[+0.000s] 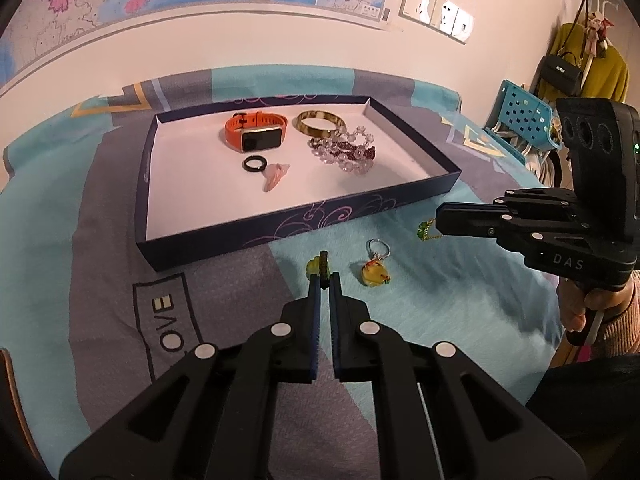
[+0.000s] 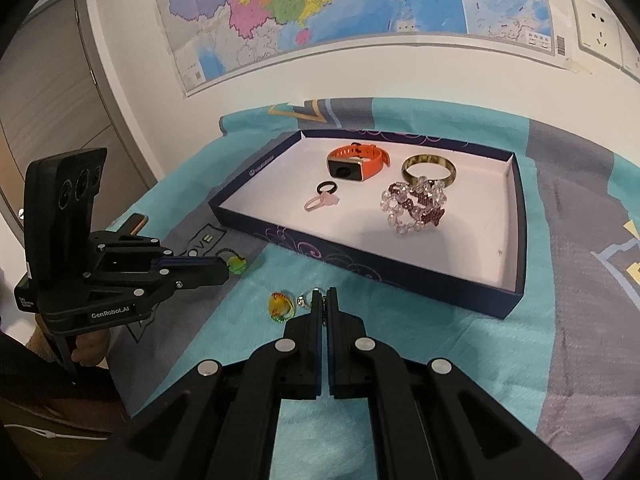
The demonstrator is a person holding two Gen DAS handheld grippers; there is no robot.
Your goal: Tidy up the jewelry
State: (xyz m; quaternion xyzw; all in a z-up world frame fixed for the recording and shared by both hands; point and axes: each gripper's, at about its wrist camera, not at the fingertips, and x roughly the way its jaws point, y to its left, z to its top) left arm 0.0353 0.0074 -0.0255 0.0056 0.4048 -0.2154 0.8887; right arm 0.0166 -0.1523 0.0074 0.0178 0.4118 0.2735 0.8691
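The left claw [image 1: 324,276] was pinched shut on a small yellow-green charm [image 1: 315,266]. The right claw [image 2: 325,300] was pinched shut on a thin chain with a green charm [image 1: 426,230]. A yellow duck keyring [image 1: 375,272] lay on the blue blanket [image 1: 420,300], near the shallow dark blue box [image 1: 256,236] with the orange watch [image 1: 256,134] inside.

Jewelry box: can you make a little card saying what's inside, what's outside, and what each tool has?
box: dark blue tray, white inside
inside: orange watch, bangle, bead bracelets, black ring, pink charm
outside: duck keychain
left tool: shut on yellow-green charm
right tool: shut on green charm
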